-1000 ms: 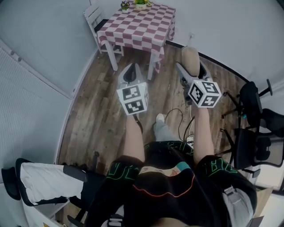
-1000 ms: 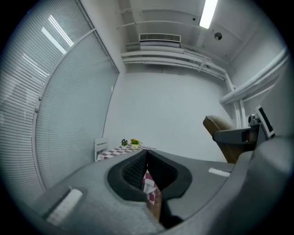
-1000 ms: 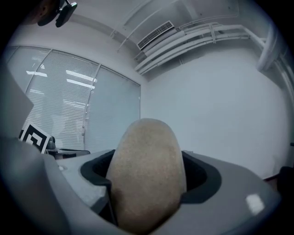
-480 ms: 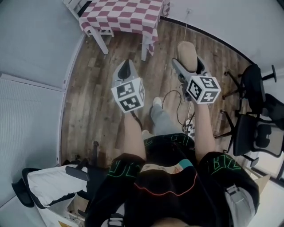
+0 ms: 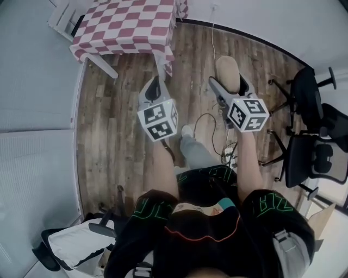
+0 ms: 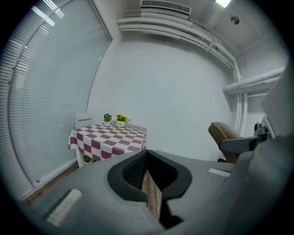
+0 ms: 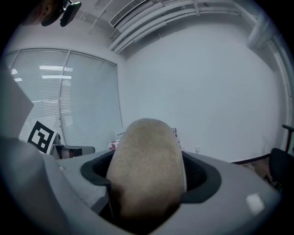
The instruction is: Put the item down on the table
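My right gripper (image 5: 229,82) is shut on a tan, oval, potato-like item (image 5: 227,72), held in the air above the wooden floor. In the right gripper view the item (image 7: 146,170) fills the space between the jaws of that gripper (image 7: 147,186). My left gripper (image 5: 154,90) is to its left at a similar height, shut and holding nothing. In the left gripper view only a thin slit of floor shows between the closed jaws of this gripper (image 6: 148,161). The table with a red-and-white checked cloth (image 5: 129,26) stands ahead at the upper left, well apart from both grippers. It also shows in the left gripper view as the table (image 6: 108,140).
A white chair (image 5: 63,14) stands beside the table. Two small flower pots (image 6: 116,120) sit at the table's far edge. Black office chairs (image 5: 311,111) are at the right. Cables (image 5: 215,137) lie on the floor by the person's feet. A white bag (image 5: 81,245) lies at the lower left.
The head view has swung, so the table slid from the top centre to the upper left. Both grippers keep their pose, and the right one still holds the tan item.
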